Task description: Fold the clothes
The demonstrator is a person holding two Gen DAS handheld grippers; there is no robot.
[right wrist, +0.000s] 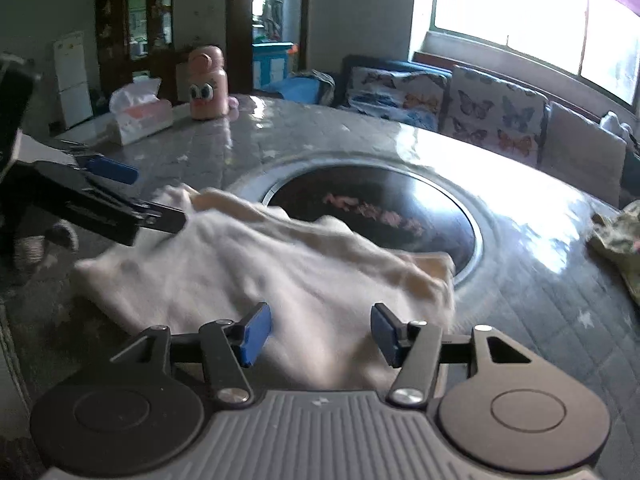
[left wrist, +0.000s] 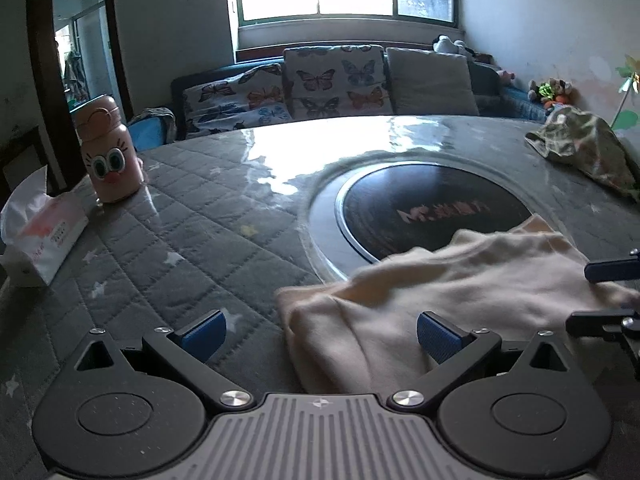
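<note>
A cream garment (left wrist: 440, 292) lies bunched on the quilted grey table, partly over the dark round hob. It also shows in the right wrist view (right wrist: 256, 272). My left gripper (left wrist: 320, 336) is open at the garment's left edge, its right finger over the cloth. It shows in the right wrist view (right wrist: 140, 196) at the garment's far left corner. My right gripper (right wrist: 318, 336) is open just above the garment's near edge, holding nothing. Its fingers (left wrist: 608, 272) enter the left wrist view at the right edge.
A dark round hob (left wrist: 432, 208) is set in the table. A pink cartoon bottle (left wrist: 110, 152) and a tissue pack (left wrist: 36, 236) stand at the left. A camouflage garment (left wrist: 584, 148) lies at the far right. A sofa with butterfly cushions (left wrist: 332, 80) is behind the table.
</note>
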